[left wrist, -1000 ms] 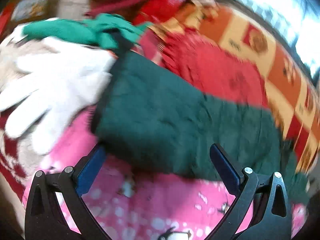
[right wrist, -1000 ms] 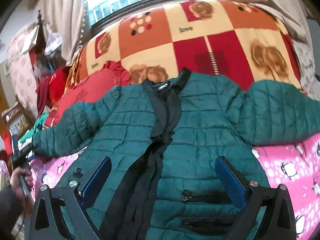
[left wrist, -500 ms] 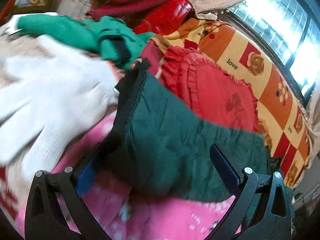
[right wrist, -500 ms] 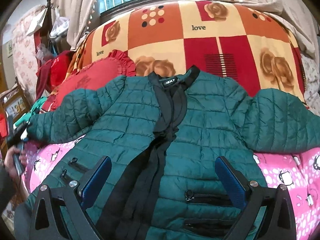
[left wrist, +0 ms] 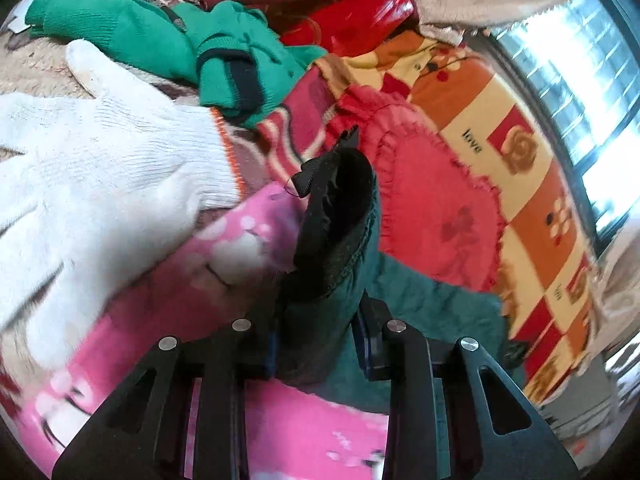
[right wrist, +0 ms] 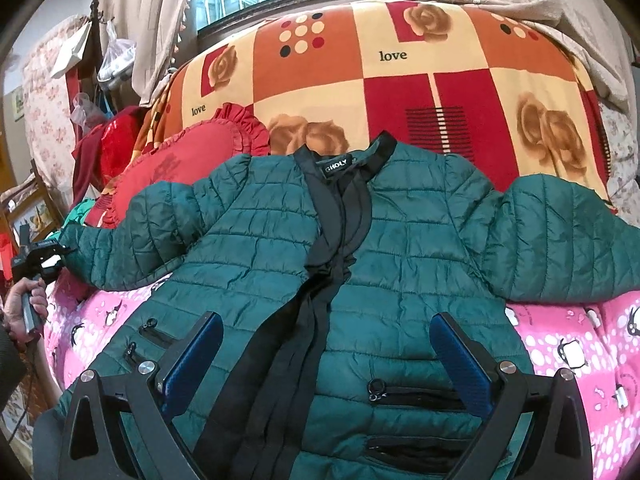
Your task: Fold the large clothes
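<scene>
Jacket: dark green quilted puffer jacket [right wrist: 400, 264] lies front up on the bed ahead of the right tool [right wrist: 326, 354], collar away from it, sleeves spread sideways.
Left tool [left wrist: 316, 344]: jaws closing on the black-lined sleeve cuff [left wrist: 332, 224], which now stands between them; earlier it lay flat ahead of wide jaws.
Right tool: wide open, empty, hovering over the hem, tilted down.
Hand [right wrist: 24, 308]: grips the left tool's handle.

Cluttered bedroom: blanketed bed [right wrist: 400, 92], curtains [right wrist: 160, 20]

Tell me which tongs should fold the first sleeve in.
Left. The left tongs are closing on the sleeve cuff; the right tongs hover open over the jacket front, holding nothing.
</scene>
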Available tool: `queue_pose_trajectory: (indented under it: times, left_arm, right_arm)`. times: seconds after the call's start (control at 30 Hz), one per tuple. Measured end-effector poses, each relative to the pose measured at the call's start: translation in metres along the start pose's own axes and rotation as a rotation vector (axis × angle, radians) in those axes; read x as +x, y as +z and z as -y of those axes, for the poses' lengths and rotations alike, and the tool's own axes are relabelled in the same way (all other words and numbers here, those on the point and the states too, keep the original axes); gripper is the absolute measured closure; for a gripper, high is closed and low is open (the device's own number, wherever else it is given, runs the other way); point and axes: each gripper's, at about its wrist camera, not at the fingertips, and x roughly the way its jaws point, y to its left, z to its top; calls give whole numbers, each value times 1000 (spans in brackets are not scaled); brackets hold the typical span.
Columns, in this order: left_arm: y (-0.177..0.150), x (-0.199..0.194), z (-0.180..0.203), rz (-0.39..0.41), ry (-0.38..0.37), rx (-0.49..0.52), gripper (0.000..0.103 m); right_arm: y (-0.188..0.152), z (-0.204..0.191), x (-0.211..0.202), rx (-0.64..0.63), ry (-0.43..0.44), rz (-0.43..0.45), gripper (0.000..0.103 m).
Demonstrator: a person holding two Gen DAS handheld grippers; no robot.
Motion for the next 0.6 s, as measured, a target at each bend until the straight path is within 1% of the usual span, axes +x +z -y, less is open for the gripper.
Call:
queue_pose_trajectory:
  times: [0.1,0.17,0.2,0.3,0.4,0.43,0.5,0.53,0.6]
  left_arm:
    - [-2,-4,16,-12,-87,-55,75]
    - [-3,-5,32,-24,-126,-54,75]
    - [-3,-4,39,-26,-129,-43,75]
    - [-6,-3,60,-28,-110,5,75]
    - [-12,-2,78,-18,-47,45,75]
    - [-14,-2,83,-14,-35,57,75]
    - [-22,-2,103,5,-15,107,76]
    - [-28,-1,115,13,-13,136,81]
    - [-40,2,142,11,-26,203,84]
  right_arm:
    - [0,1,-1,2,1,1,0]
    - [0,2,-3,1,0,6,0]
    - [-1,3,-4,2,-3,7,0]
    - [-1,6,-7,12,-1,12,0]
    - [-1,10,-11,21,-4,14,0]
    - [-1,11,-12,25,-5,14,0]
    - [-2,15,-12,34,-19,0,0]
    - [-3,17,-12,38,-26,-11,0]
    - [-5,25,-10,57,-42,-43,0]
